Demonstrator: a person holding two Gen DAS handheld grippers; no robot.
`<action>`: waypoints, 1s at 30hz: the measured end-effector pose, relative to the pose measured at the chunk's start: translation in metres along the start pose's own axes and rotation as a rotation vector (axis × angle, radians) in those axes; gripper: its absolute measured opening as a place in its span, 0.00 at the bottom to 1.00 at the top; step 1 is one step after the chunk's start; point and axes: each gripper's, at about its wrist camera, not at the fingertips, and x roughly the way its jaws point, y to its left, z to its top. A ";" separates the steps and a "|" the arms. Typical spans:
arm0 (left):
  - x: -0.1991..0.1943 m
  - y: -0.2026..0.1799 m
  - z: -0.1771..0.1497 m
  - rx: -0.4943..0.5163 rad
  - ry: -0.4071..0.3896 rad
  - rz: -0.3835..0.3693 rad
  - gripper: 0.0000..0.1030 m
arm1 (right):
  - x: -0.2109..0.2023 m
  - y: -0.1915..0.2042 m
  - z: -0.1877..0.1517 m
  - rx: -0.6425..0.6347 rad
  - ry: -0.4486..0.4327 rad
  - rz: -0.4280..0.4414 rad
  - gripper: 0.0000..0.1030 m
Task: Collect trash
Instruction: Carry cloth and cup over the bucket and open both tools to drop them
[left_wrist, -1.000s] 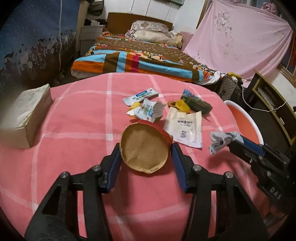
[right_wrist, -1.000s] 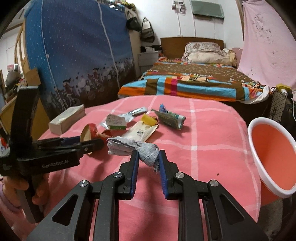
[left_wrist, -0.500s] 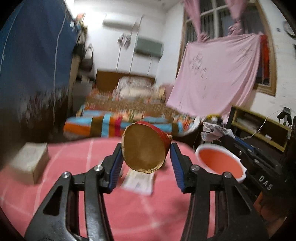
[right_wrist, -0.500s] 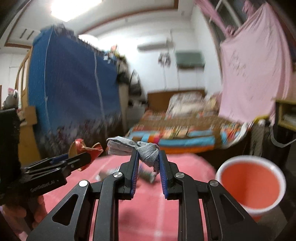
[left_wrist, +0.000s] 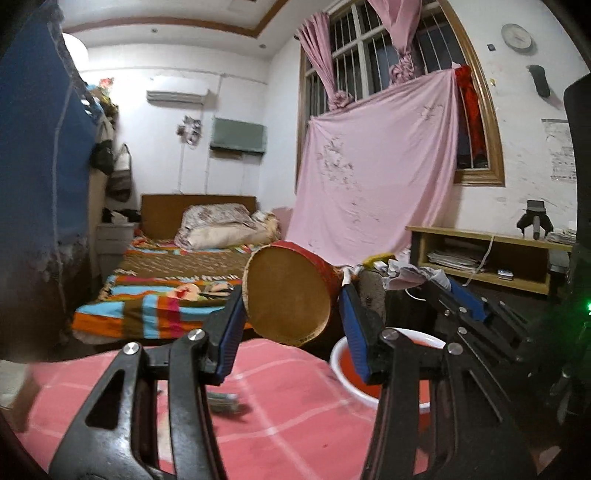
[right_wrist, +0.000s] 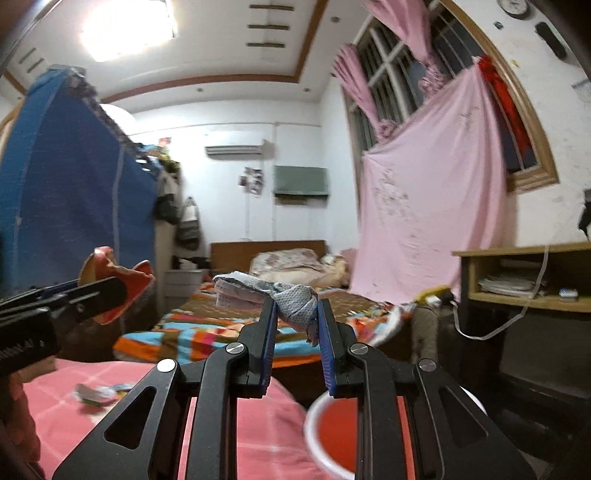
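A crushed red paper cup is clamped between the blue pads of the left gripper, its brown round base turned toward the camera; the jaws are set wide around it. The cup is held in the air above the far edge of the pink checked tablecloth. In the right wrist view the same cup is seen at the left, torn rim up, on the tip of the left gripper.

A crumpled grey-white cloth scrap is pinched in the right gripper, jaws narrow, most of the scrap bunched above and to the left of the pads. From the left wrist view the scrap is seen at the tip of the right gripper, just right of the cup.

A red basin with a white rim is seen below both grippers, just past the table edge; in the right wrist view the basin lies directly under the jaws. A blurred wrapper is left on the cloth at left. Beyond are a striped bed, a pink sheet hung over the window, and a low wooden shelf.
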 end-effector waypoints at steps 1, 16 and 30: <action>0.008 -0.002 -0.002 -0.006 0.016 -0.014 0.65 | 0.005 -0.007 -0.003 0.006 0.013 -0.019 0.19; 0.118 -0.057 -0.035 -0.024 0.378 -0.203 0.66 | 0.046 -0.077 -0.044 0.149 0.269 -0.164 0.19; 0.172 -0.082 -0.065 -0.086 0.660 -0.234 0.67 | 0.057 -0.096 -0.066 0.203 0.412 -0.195 0.20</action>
